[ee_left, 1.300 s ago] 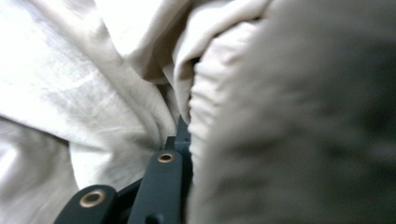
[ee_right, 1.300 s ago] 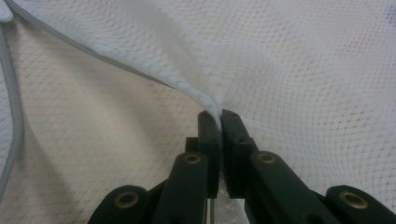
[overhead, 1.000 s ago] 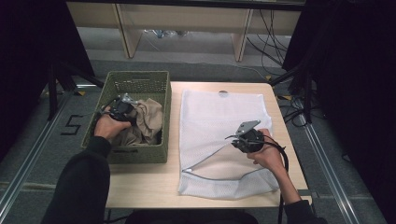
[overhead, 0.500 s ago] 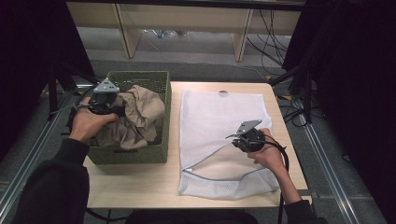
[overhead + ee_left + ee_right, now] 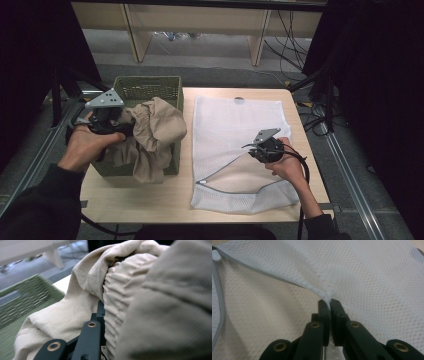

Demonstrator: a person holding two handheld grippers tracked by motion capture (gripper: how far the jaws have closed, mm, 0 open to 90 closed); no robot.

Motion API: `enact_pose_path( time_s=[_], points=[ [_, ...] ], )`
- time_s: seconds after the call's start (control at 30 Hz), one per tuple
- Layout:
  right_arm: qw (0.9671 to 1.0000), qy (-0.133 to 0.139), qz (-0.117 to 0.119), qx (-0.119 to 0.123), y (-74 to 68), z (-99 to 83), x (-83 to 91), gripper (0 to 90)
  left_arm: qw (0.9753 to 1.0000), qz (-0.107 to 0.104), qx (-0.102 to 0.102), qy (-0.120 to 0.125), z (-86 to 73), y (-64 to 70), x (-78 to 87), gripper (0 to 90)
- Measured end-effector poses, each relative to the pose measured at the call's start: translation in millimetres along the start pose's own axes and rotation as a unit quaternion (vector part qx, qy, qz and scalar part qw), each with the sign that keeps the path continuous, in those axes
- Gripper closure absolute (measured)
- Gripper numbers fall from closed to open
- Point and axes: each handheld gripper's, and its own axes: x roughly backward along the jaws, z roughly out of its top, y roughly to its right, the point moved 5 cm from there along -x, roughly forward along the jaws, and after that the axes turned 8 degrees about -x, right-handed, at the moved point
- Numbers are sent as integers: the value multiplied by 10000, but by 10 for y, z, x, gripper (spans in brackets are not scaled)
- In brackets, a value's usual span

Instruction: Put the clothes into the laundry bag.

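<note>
Beige garment [image 5: 152, 132] was lifted partway out of the green basket [image 5: 150, 87] at the table's left side, bunched at the top with its lower folds trailing over the basket's front wall. Left gripper [image 5: 116, 122] had it by the gathered band; in the left gripper view that band [image 5: 113, 302] sat pressed against the one black jaw in sight, so the jaws looked clamped on the cloth, though the second jaw was buried under fabric. White mesh bag [image 5: 240, 150] lay flat on the table [image 5: 150, 197] just right of the basket, zipper end toward the person. Right gripper [image 5: 257, 150] was pinching the bag's upper layer at the zip edge, jaws fully together on the mesh [image 5: 329, 301], pulling it up off the lower layer. Judgement: that grip was there to keep the mouth open so the garment could go straight across and in. Hard to tell: how wide the opening really was, since the high view gave just a grey zip line [image 5: 227, 160] and a shallow tent. Basket contents under the garment were hidden. Left gripper view was blurred at the basket [image 5: 22, 297].
</note>
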Motion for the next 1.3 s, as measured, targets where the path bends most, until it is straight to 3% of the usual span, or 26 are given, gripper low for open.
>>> enact_pose_path(
  time_s=[0.07, 0.17, 0.43, 0.5, 0.53, 0.57, 0.63, 0.67, 0.7, 0.77, 0.83, 0.87, 0.97, 1.0, 1.07, 1.1, 1.13, 1.27, 1.3],
  points=[
    [10000, -9, -6, -89, -7, 1, 14, 887, 9998, -128, -80, 118, 48, 151, 46, 770],
    [10000, 12, -15, -94, -4, 7, 25, 887, 9983, -456, -20, 361, 139, 370, 124, 770],
    [9998, 162, -19, -85, 36, 69, 75, 889, 9912, -1094, -70, 744, 388, 843, 204, 770],
    [9997, 218, -44, -109, 44, 91, 100, 889, 9882, -1295, -163, 806, 451, 960, 200, 770],
    [9996, 290, -39, -19, 61, 109, 109, 889, 9882, -1275, -131, 840, 477, 1002, 204, 770],
    [9995, 287, -41, -99, 58, 118, 127, 889, 9873, -1322, -143, 871, 506, 1046, 210, 770],
    [9992, 389, -78, -89, 84, 148, 158, 890, 9850, -1413, -190, 969, 567, 1113, 227, 770],
    [9990, 419, -93, -122, 88, 156, 171, 890, 9834, -1471, -117, 1059, 619, 1167, 256, 771],
    [9990, 438, -83, -106, 92, 167, 196, 890, 9809, -1568, -211, 1134, 667, 1204, 287, 771],
    [9988, 417, -77, -245, 95, 175, 234, 890, 9786, -1618, -228, 1249, 759, 1273, 339, 772],
    [9987, 500, -82, -82, 119, 189, 228, 890, 9769, -1683, -269, 1287, 840, 1341, 365, 772],
    [9987, 488, -73, -114, 113, 188, 228, 890, 9755, -1754, -289, 1294, 875, 1381, 370, 772],
    [9989, 443, -51, -146, 107, 182, 218, 890, 9694, -2046, -289, 1329, 966, 1523, 357, 771],
    [9988, 443, -46, -214, 99, 180, 213, 890, 9662, -2175, -328, 1344, 995, 1572, 346, 771],
    [9986, 447, -38, -269, 99, 180, 211, 890, 9622, -2355, -326, 1330, 1025, 1662, 278, 771],
    [9985, 525, -45, -118, 128, 193, 209, 890, 9608, -2436, -325, 1282, 1022, 1695, 230, 771],
    [9985, 525, -45, -118, 128, 193, 209, 890, 9600, -2507, -305, 1208, 1009, 1737, 156, 771],
    [9983, 500, -20, -306, 118, 177, 230, 890, 9539, -2852, -145, 924, 902, 1859, -236, 769],
    [9982, 518, 22, -298, 124, 178, 235, 890, 9535, -2890, -78, 850, 859, 1873, -336, 769]
  ],
)
